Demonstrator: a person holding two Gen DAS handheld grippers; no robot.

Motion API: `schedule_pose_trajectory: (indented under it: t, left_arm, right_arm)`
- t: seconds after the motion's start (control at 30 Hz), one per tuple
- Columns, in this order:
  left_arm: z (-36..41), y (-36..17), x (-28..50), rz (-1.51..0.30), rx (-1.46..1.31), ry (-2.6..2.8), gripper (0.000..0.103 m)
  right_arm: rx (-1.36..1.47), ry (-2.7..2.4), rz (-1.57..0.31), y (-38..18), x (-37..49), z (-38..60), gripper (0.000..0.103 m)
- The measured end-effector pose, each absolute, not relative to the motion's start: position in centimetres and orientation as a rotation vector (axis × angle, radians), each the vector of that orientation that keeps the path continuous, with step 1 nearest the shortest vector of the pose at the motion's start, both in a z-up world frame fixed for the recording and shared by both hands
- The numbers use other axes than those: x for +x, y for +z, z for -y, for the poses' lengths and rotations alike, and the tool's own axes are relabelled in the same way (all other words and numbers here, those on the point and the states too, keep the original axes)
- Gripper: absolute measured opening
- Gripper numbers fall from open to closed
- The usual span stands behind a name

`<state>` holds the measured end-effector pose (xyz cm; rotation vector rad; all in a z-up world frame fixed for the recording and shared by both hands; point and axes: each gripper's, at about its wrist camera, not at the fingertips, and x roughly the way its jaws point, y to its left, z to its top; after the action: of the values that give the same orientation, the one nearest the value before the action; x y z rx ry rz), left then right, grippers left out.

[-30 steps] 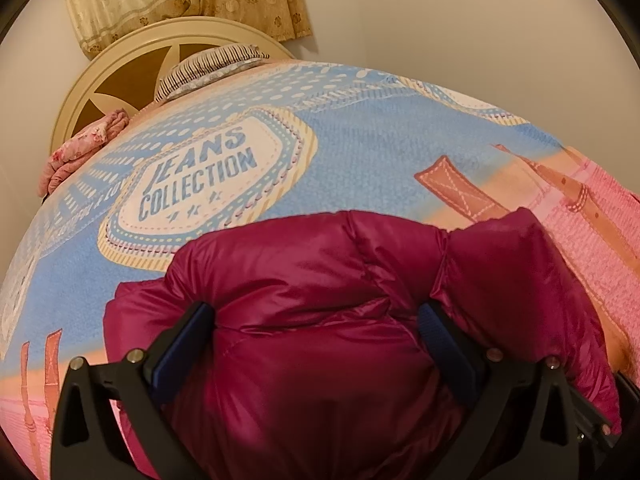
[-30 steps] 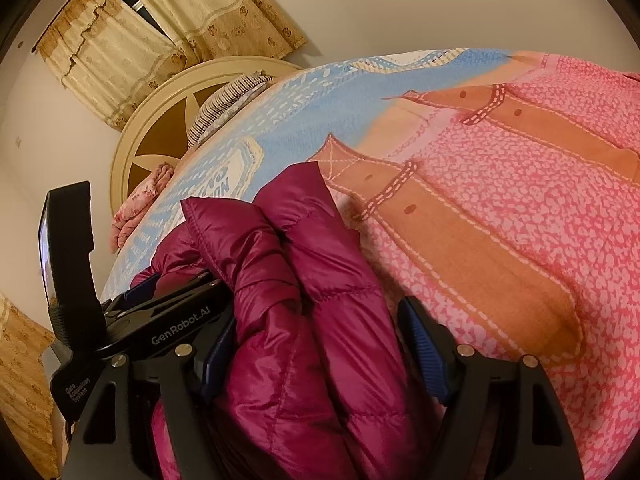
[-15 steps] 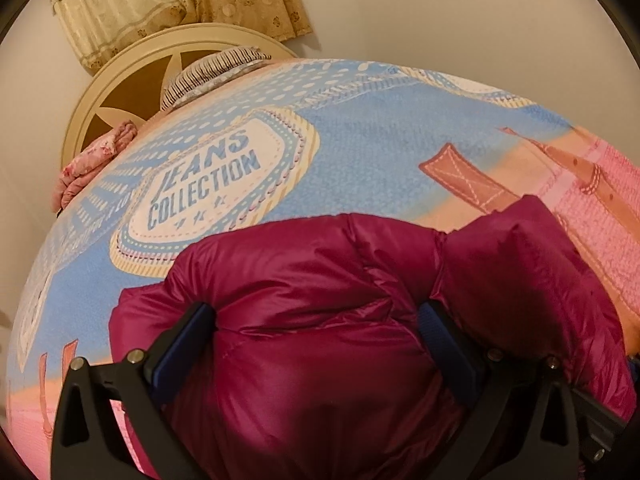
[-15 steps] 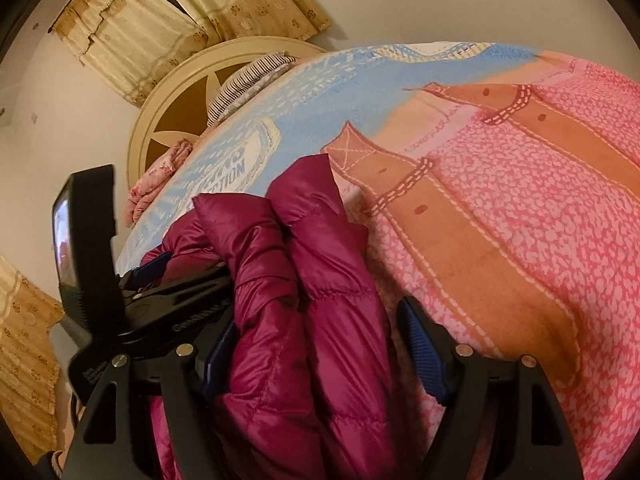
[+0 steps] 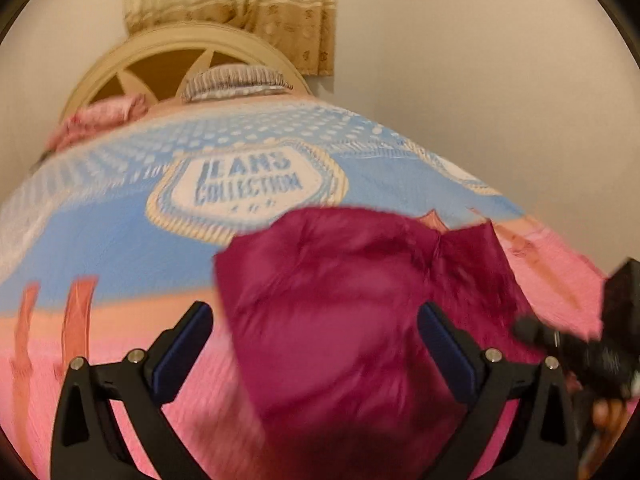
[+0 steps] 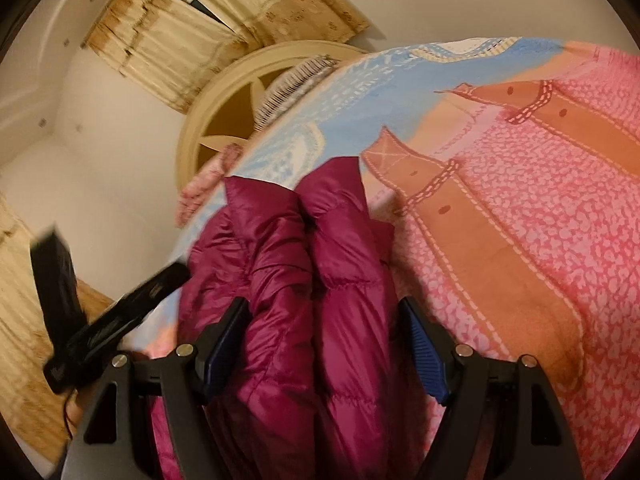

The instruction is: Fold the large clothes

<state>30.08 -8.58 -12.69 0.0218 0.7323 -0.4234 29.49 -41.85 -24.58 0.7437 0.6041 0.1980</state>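
Item: bulky magenta quilted down jacket (image 6: 320,300), bunched on the pink-and-blue printed bedspread (image 6: 520,220).
Left gripper (image 5: 316,344) and right gripper (image 6: 324,344) both spread, straddling puffy folds unpinched; slippery, springy fabric may reopen.

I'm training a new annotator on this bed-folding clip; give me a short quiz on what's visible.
1. True or false: the maroon jacket sits between the spread-apart jaws of the right tool.
2. What is printed on the badge of the bedspread? A) DENIM CLUB B) JEANS COLLECTION C) SWEET DREAMS
3. Fill in: the striped pillow lies at the foot of the cream ____.

Key: 1 true; 2 B; 3 headboard.
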Motion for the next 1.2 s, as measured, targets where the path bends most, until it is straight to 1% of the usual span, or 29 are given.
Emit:
schedule_pose_trajectory:
  t: [0.07,0.17,0.2,0.27,0.37,0.6,0.63,0.67,0.7,0.73,0.77,0.87,0.93,1.03,1.2]
  left_arm:
    - [6.2,-14.3,29.2,-0.777,-0.080,-0.461,0.103]
    - [5.1,-16.1,28.4,-0.814,-0.176,-0.545,0.103]
    - [5.3,-16.6,28.1,-0.821,-0.191,-0.567,0.103]
    - [6.0,-17.4,28.0,-0.835,-0.200,-0.607,0.103]
    - [6.8,-18.0,28.4,-0.855,-0.222,-0.618,0.103]
    - [6.6,-18.8,29.6,-0.892,-0.300,-0.653,0.103]
    - [6.5,-18.7,29.7,-0.893,-0.316,-0.659,0.101]
    - [6.5,-18.6,29.6,-0.887,-0.332,-0.681,0.093]
    - [6.7,-18.1,29.2,-0.875,-0.320,-0.687,0.090]
    - [6.9,-17.6,28.7,-0.854,-0.290,-0.682,0.083]
    - [7.2,-17.2,28.2,-0.838,-0.267,-0.682,0.072]
    - [7.4,-15.5,26.9,-0.810,-0.211,-0.659,0.053]
    - [7.1,-14.4,25.9,-0.785,-0.189,-0.650,0.049]
    - [6.5,-12.8,24.1,-0.750,-0.156,-0.638,0.049]
    - [5.2,-11.9,21.8,-0.743,-0.118,-0.589,0.049]
  right_arm:
    - [0.762,0.214,-0.594,-24.5,29.4,42.1,0.076]
    - [0.765,0.233,-0.604,-24.2,29.8,42.1,0.076]
    - [0.759,0.239,-0.614,-24.2,30.0,42.1,0.075]
    - [0.767,0.257,-0.632,-24.3,30.4,42.4,0.068]
    - [0.808,0.285,-0.649,-24.6,31.1,43.3,0.062]
    - [0.834,0.313,-0.683,-25.4,31.9,43.7,0.060]
    - [0.826,0.318,-0.697,-25.5,32.1,43.4,0.060]
    - [0.818,0.325,-0.704,-25.4,32.3,43.2,0.056]
    - [0.821,0.355,-0.715,-25.4,32.5,42.9,0.052]
    - [0.853,0.406,-0.727,-25.7,32.8,42.8,0.040]
    - [0.875,0.424,-0.728,-26.0,32.9,43.0,0.034]
    - [0.897,0.448,-0.697,-25.8,32.1,43.2,0.027]
    - [0.896,0.461,-0.679,-25.5,31.6,42.9,0.026]
    - [0.874,0.484,-0.675,-24.7,30.9,41.6,0.025]
    - [0.855,0.499,-0.682,-23.8,30.1,39.6,0.024]
